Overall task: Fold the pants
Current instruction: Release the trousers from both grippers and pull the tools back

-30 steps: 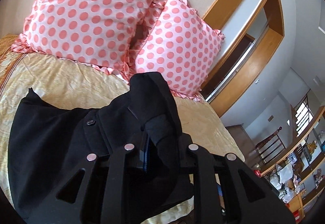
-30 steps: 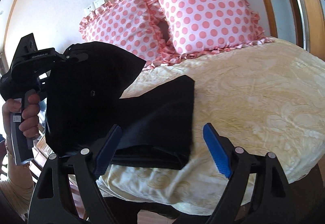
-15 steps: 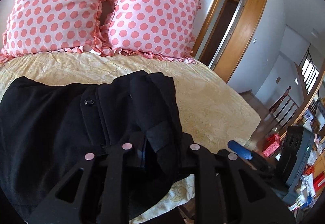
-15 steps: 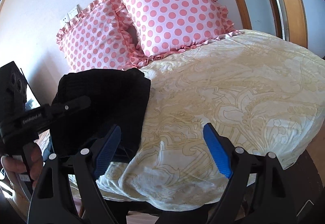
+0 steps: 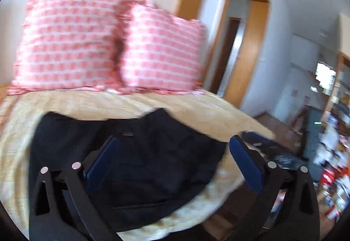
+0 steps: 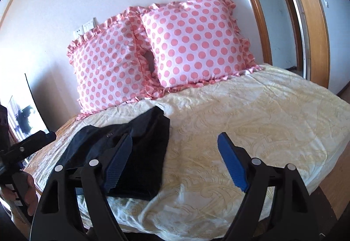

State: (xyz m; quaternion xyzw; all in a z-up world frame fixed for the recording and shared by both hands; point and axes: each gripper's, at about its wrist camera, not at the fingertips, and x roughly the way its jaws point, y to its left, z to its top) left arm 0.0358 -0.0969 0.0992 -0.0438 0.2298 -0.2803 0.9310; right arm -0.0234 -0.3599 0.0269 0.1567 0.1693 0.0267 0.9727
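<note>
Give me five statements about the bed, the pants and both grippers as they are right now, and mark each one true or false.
1. The black pants lie in a folded bundle on the yellow bedspread. True.
2. The left gripper is shut on the pants. False: its jaws stand wide apart, holding nothing.
3. Two pink polka-dot pillows lean against the wall at the head of the bed. True.
4. The right gripper is open. True.
5. The pants lie in the middle of the bed, touching the pillows. False: they sit near the bed's front edge, apart from the pillows.
</note>
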